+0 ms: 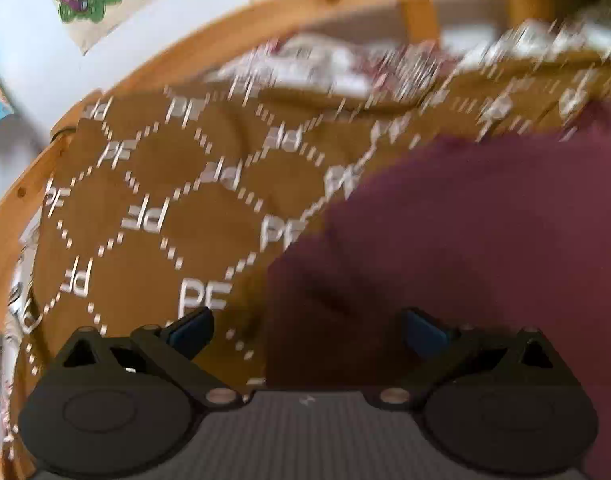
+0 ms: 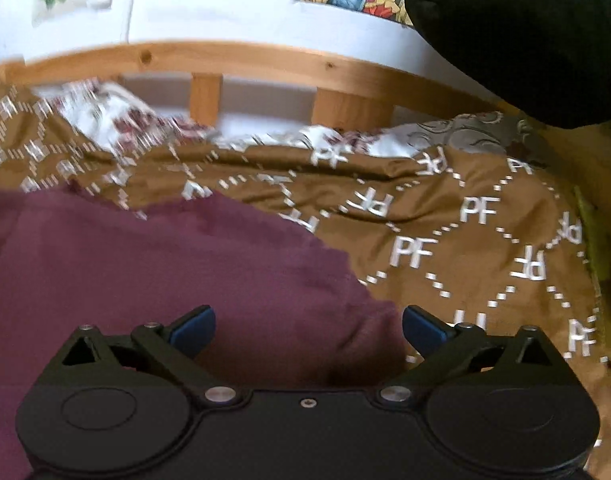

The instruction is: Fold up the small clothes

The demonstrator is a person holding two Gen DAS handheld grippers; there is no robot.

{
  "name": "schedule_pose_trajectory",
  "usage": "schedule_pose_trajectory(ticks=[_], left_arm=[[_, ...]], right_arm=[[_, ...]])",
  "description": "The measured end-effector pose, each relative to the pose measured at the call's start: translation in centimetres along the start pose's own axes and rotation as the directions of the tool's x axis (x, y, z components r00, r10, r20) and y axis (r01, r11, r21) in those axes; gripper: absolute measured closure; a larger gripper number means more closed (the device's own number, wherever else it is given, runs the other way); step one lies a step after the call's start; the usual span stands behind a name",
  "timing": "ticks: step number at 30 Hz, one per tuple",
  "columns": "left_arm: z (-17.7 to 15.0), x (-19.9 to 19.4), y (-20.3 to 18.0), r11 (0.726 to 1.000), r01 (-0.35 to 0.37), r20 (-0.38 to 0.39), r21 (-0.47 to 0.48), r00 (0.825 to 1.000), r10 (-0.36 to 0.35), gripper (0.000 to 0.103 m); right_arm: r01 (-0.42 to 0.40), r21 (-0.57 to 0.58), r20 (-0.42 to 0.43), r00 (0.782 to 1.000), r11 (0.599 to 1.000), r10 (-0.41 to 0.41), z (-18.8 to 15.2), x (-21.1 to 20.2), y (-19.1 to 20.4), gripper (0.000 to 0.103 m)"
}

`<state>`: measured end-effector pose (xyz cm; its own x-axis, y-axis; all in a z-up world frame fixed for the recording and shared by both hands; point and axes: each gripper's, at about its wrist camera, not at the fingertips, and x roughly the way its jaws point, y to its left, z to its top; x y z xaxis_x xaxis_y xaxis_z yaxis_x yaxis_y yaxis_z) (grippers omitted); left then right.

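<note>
- Your left gripper (image 1: 307,330), black with blue fingertip pads, has its jaws spread wide apart, and nothing is pinched between them.
- Beneath that gap lies the left edge of the plain maroon cloth garment (image 1: 465,240); the left pad sits over the bedspread, the right pad over the maroon fabric.
- In the left wrist view, the garment fills the right and near side, lying flat on the brown bedspread printed with white "PF" letters and dotted diamonds (image 1: 153,184).
- Your right gripper (image 2: 308,330), of the same black build with blue pads, also has its jaws wide apart and holds nothing.
- In the right wrist view, the maroon garment (image 2: 165,264) spreads across the left and near side, with its right edge close to the right pad.
- The patterned bedspread (image 2: 465,232) stretches to the right and far side, rumpled at its far edge.
- A white cloth with dark red floral print (image 2: 105,116) lies bunched at the far side of the bed.
- A curved light wooden bed rail with upright slats (image 2: 265,60) runs behind it, before a white wall.
- Whether either pad touches the fabric, you cannot tell; both views are blurred.
</note>
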<state>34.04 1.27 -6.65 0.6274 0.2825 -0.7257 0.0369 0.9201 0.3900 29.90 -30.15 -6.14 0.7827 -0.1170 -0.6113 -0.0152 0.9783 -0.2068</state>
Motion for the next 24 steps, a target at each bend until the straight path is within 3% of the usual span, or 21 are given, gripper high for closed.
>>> schedule_pose_trajectory(ticks=[4,7,12,18,22,24], left_arm=[[-0.4,0.9,1.1,0.997,-0.016,-0.058,-0.075,0.998,0.012,0.001],[-0.6,0.3,2.7,0.986,0.030,-0.058,-0.163,0.998,-0.040,0.001],[-0.9,-2.5,5.4,0.958,0.121,0.037,-0.258,0.993,-0.116,0.001],[-2.7,-6.4,6.7,0.925,0.195,0.092,-0.327,0.980,-0.174,0.001],[-4.5,-7.9,5.7,0.897,0.274,0.082,-0.348,0.962,-0.261,0.001],[-5.4,-8.1,4.4,0.898,0.300,0.056,-0.322,0.953,-0.298,0.001]], right_arm=[[0.127,-0.029,-0.077,0.989,0.992,-0.129,-0.8,1.8,-1.1,0.001],[0.075,0.103,-0.078,0.995,0.992,-0.068,-1.0,1.8,-3.4,0.001],[0.027,0.315,-0.005,1.000,0.949,-0.027,-0.9,-1.3,-7.0,0.001],[0.053,0.422,0.004,0.998,0.905,-0.060,-1.6,-4.9,-9.3,0.001],[0.028,0.493,-0.027,0.999,0.869,-0.016,-2.3,-6.8,-9.6,0.001],[-0.001,0.498,-0.036,0.999,0.867,0.021,-2.8,-7.7,-9.3,0.001]])
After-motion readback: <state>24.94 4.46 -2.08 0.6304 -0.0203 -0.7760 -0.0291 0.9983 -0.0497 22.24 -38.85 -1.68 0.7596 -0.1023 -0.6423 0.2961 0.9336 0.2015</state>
